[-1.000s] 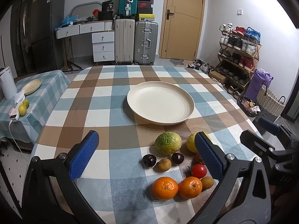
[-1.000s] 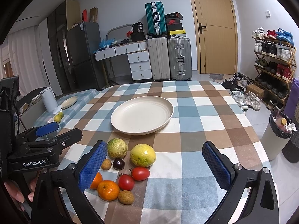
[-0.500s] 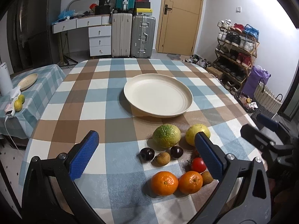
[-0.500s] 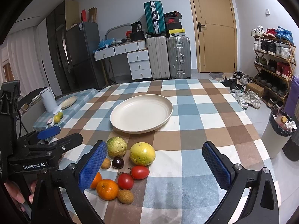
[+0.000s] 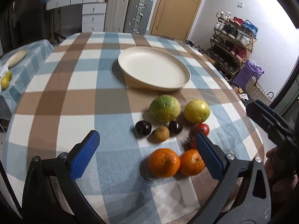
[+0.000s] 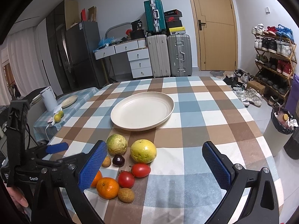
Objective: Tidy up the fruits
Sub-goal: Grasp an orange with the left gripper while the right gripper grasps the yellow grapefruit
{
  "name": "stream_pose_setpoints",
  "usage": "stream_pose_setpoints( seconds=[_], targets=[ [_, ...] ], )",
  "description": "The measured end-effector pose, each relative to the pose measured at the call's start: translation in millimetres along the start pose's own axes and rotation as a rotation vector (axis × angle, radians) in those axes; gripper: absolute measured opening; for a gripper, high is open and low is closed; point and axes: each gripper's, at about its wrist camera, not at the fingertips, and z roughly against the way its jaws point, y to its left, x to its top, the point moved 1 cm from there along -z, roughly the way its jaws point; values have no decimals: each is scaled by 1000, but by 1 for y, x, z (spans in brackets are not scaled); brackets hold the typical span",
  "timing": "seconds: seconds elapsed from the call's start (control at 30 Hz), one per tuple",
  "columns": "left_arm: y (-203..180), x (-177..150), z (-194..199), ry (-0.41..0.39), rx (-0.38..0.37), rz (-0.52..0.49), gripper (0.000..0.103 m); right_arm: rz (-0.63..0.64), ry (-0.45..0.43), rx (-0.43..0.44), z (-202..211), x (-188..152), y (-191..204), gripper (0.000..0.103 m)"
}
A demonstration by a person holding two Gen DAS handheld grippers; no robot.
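Note:
A cream plate (image 5: 153, 69) (image 6: 142, 110) sits mid-table, empty. Before it lies a fruit cluster: a green citrus (image 5: 164, 108) (image 6: 116, 144), a yellow citrus (image 5: 196, 111) (image 6: 143, 150), two dark plums (image 5: 143, 128), a kiwi (image 5: 158, 136), two tomatoes (image 6: 141, 170), two oranges (image 5: 164, 162) (image 6: 107, 187) and a brown round fruit (image 6: 126, 195). My left gripper (image 5: 147, 155) is open, low over the near fruits, the oranges between its fingers. My right gripper (image 6: 155, 166) is open, above the table just right of the cluster.
The checked tablecloth (image 6: 205, 115) covers a round table. A side table (image 6: 61, 110) at left holds a white kettle, a small plate and two lemons. Suitcases (image 6: 168, 54), drawers, a door, a shoe rack (image 6: 274, 59) and a bin (image 6: 280, 130) stand around.
My left gripper has moved forward and down toward the fruit cluster, so the fruits look larger and the oranges lie between its fingers. The right gripper has barely moved.

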Motion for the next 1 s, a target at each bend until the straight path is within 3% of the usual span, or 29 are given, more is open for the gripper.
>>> stream_pose_setpoints(
  seconds=[0.23,0.43,0.63,0.7,1.0],
  targets=[
    [3,-16,-15,64,-46,20,97,-8,9,3,-2,-2,-2,103],
    [9,-22,-28,110,-119,61,83,-7,12,2,-3,-3,-1,103],
    [9,-23,-32,127,-215,76,53,-8,19,3,-5,-5,-1,103],
    [7,-24,-30,120,-241,67,39,-6,20,5,-5,-6,0,103],
    [12,-24,-24,109,-261,73,37,-6,28,3,-7,-7,1,103]
  ],
)
